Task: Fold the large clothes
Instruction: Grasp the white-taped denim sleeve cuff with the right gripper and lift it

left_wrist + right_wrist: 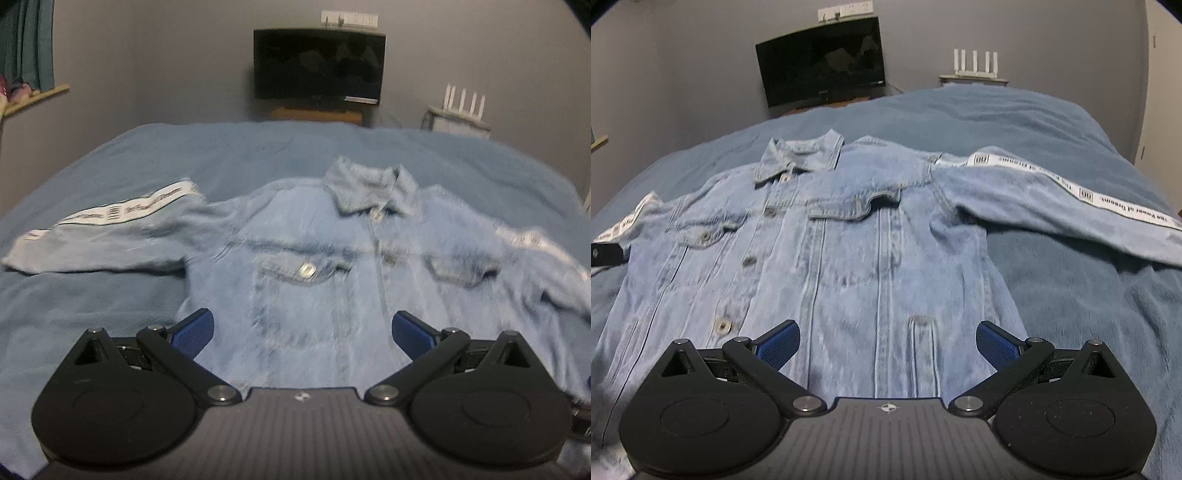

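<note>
Both wrist views look forward along spread fingers, low and near — each shares the denim jacket (pixel 314 266) (pixel 827 251) ahead, bed (pixel 110 158) (pixel 1015 114) and monitor (pixel 319 64) (pixel 822 61) beyond.

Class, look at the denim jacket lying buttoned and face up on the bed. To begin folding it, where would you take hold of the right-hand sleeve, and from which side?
Grip the right sleeve near its cuff end, coming from its outer, right side. It lies flat, stretched away from the denim jacket body across the bedspread, so its free edge is reachable. Both grippers are open.
</note>
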The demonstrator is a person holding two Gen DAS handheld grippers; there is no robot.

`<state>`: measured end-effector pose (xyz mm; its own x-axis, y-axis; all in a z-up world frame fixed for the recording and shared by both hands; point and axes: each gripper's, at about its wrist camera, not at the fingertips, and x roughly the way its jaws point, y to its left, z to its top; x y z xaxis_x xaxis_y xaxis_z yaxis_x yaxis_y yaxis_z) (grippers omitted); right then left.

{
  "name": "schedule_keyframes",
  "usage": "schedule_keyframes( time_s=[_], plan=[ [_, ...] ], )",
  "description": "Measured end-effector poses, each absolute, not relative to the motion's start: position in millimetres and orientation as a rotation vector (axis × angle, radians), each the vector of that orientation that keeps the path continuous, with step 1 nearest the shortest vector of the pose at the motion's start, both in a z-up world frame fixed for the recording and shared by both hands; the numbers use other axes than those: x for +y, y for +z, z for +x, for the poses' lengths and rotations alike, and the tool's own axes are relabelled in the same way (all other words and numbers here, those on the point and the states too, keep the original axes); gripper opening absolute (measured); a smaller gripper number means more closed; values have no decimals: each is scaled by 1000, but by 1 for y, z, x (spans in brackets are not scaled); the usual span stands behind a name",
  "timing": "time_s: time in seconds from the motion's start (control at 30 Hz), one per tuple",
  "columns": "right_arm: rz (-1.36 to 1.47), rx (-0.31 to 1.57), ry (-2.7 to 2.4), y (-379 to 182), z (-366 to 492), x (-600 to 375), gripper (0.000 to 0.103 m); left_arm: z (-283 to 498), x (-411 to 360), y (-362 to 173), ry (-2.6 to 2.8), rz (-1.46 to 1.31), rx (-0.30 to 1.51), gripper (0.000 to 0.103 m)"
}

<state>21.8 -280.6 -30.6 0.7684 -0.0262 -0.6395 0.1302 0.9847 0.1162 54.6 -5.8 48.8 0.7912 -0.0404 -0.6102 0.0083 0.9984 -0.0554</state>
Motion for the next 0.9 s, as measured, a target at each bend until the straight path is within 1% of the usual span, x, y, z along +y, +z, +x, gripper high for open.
schedule_keyframes(
  time_s=[0.1, 0.33, 0.43, 0.5, 0.7, 0.77, 0.87, 0.9],
  plan=[
    [180, 685, -93, -32, 33, -289, 103, 70, -8, 39, -20, -52, 681, 103],
    [227, 688, -126, -39, 60, -316, 103, 79, -9, -8, -15, 84, 696, 103],
    [266, 682, -176, -40, 71, -341, 103, 83, -7, -20, -62, 70, 707, 103],
    [329, 672, -224, -40, 74, -366, 103, 86, -7, -26, -73, 64, 712, 103],
    [634, 638, -420, -51, 67, -466, 102, 94, -9, -42, -56, 97, 750, 103],
    [716, 602, -481, -54, 62, -497, 100, 98, -4, -48, -45, 85, 782, 103],
    [827, 550, -599, -64, 53, -536, 89, 105, 6, -57, -40, 35, 824, 103],
    [855, 543, -632, -70, 51, -545, 84, 107, 9, -58, -39, 11, 828, 103]
  ],
)
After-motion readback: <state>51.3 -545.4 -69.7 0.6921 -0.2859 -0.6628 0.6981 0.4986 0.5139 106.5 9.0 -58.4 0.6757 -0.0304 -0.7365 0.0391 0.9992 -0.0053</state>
